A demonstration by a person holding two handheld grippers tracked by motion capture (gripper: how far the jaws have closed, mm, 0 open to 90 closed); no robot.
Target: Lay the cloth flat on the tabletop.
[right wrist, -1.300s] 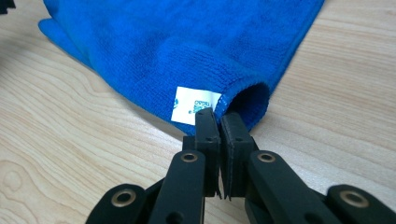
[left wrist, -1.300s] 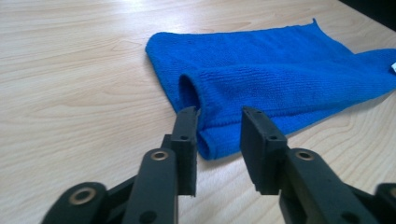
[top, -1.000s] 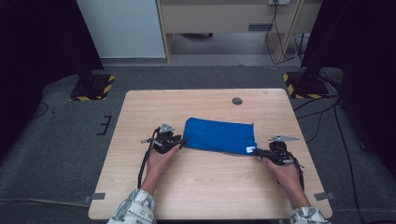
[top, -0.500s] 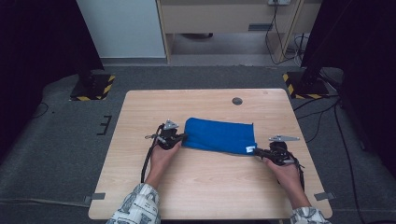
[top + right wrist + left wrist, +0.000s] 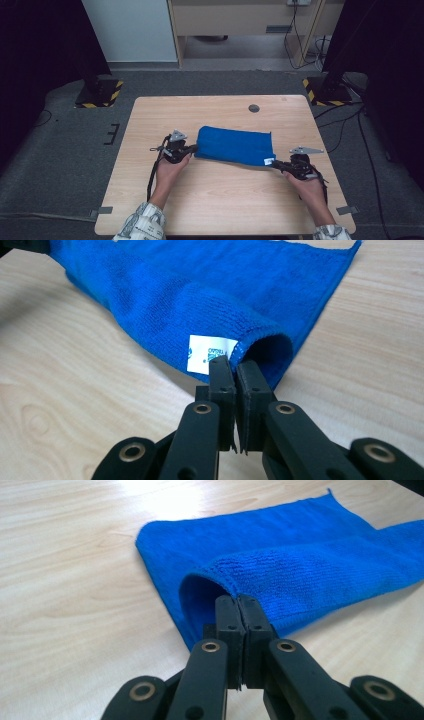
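A blue cloth [image 5: 234,145] lies folded on the wooden table [image 5: 225,205]. My left gripper [image 5: 192,148] is shut on its near left corner; in the left gripper view the jaws [image 5: 239,600] pinch the cloth [image 5: 300,555] at its hem, and that corner is raised into a small loop. My right gripper [image 5: 276,163] is shut on the near right corner. In the right gripper view the gripper [image 5: 235,365] pinches the cloth [image 5: 225,285] just beside a white label [image 5: 210,352], and the corner curls up off the table.
A small dark round disc [image 5: 254,108] sits in the tabletop behind the cloth. Stand bases with yellow-black stripes are on the floor at the back left [image 5: 100,92] and back right [image 5: 325,90]. A cable [image 5: 152,175] trails from the left gripper.
My left gripper has edged onto the cloth's near left corner, closed on it and risen a little. The right gripper has kept still on its corner.
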